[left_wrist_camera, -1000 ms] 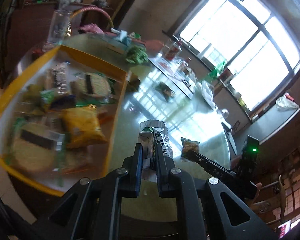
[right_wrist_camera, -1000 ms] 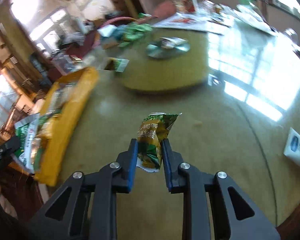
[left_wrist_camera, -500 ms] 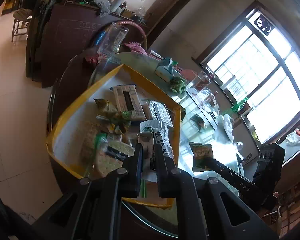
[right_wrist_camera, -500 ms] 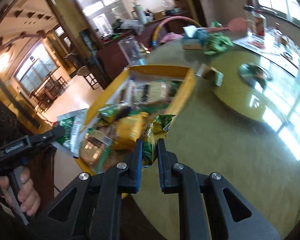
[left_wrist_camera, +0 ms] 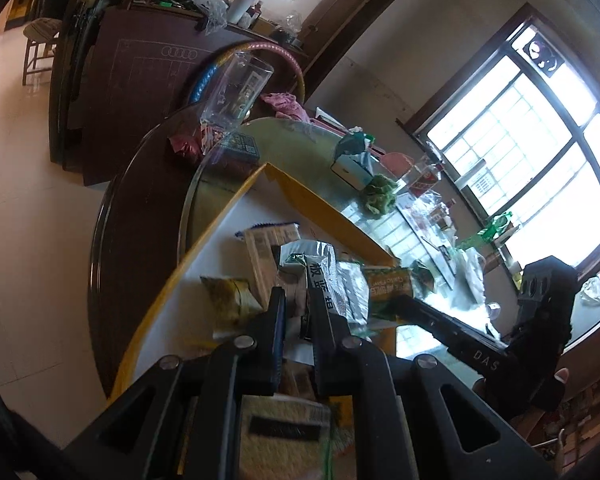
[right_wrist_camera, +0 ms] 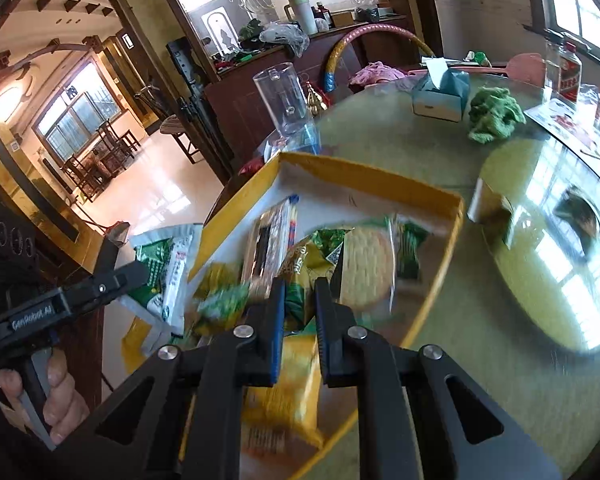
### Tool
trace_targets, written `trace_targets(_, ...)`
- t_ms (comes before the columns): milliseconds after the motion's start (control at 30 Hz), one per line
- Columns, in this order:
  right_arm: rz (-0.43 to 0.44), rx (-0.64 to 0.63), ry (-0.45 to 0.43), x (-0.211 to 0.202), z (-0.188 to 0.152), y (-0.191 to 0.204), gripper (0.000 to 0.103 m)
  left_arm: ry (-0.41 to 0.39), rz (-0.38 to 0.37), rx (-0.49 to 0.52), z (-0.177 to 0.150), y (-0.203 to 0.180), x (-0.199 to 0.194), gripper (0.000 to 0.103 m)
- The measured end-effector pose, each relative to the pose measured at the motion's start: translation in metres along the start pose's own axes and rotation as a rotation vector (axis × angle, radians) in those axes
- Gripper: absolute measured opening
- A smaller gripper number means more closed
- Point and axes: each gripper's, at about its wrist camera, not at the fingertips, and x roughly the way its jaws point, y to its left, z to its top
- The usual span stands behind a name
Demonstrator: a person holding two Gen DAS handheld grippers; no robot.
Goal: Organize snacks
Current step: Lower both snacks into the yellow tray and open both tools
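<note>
My left gripper (left_wrist_camera: 298, 300) is shut on a silver, green and white snack packet (left_wrist_camera: 320, 276), held above the yellow tray (left_wrist_camera: 228, 208) with its white floor. In the right wrist view the same left gripper (right_wrist_camera: 130, 258) hangs just outside the tray's left rim, packet (right_wrist_camera: 164, 272) in its jaws and a hand on the handle. My right gripper (right_wrist_camera: 300, 296) is shut on a green and yellow snack packet (right_wrist_camera: 300, 268) over the tray (right_wrist_camera: 380, 180). The tray holds several snack packets, among them round crackers (right_wrist_camera: 366, 268) and a yellow bag (right_wrist_camera: 284, 392).
A clear plastic jug (right_wrist_camera: 284, 96) stands behind the tray's far corner. A tissue box (right_wrist_camera: 440, 96), a green cloth (right_wrist_camera: 496, 114) and a bottle (right_wrist_camera: 568, 72) sit on the round glass-topped table (right_wrist_camera: 480, 360). The table's dark edge (left_wrist_camera: 104, 240) drops to tiled floor on the left.
Both grippers swung with their packets from the open tabletop across to the yellow tray. The right one rose and now hangs over the tray's contents.
</note>
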Motion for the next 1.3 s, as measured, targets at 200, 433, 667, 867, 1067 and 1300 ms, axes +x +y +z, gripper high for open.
trace_targets(200, -0.016, 0.012, 0.009, 0.032, 0.031, -0.003, 0.015, 0.037, 0.035, 0.004, 0.016, 0.010, 0.024, 0.010)
trace_targets(433, -0.030, 0.038, 0.043, 0.065, 0.050, -0.010, 0.015, 0.099, 0.006, -0.045, 0.031, 0.025, 0.046, 0.010)
trace_targets(667, -0.082, 0.032, 0.073, 0.083, 0.050, -0.013, 0.025, 0.138, 0.105, 0.016, 0.026, 0.017, 0.060, 0.027)
trace_targets(867, -0.080, 0.074, 0.034, 0.053, 0.044, -0.022, 0.049, 0.005, 0.176, 0.112, 0.017, -0.003, 0.023, 0.058)
trace_targets(1067, -0.045, 0.088, -0.051, -0.009, 0.011, -0.029, 0.070, -0.064, 0.159, 0.161, -0.027, -0.049, -0.011, 0.067)
trace_targets(1300, -0.066, 0.181, -0.062, -0.060, -0.033, -0.088, 0.079, -0.047, 0.098, 0.225, -0.070, -0.111, -0.013, 0.073)
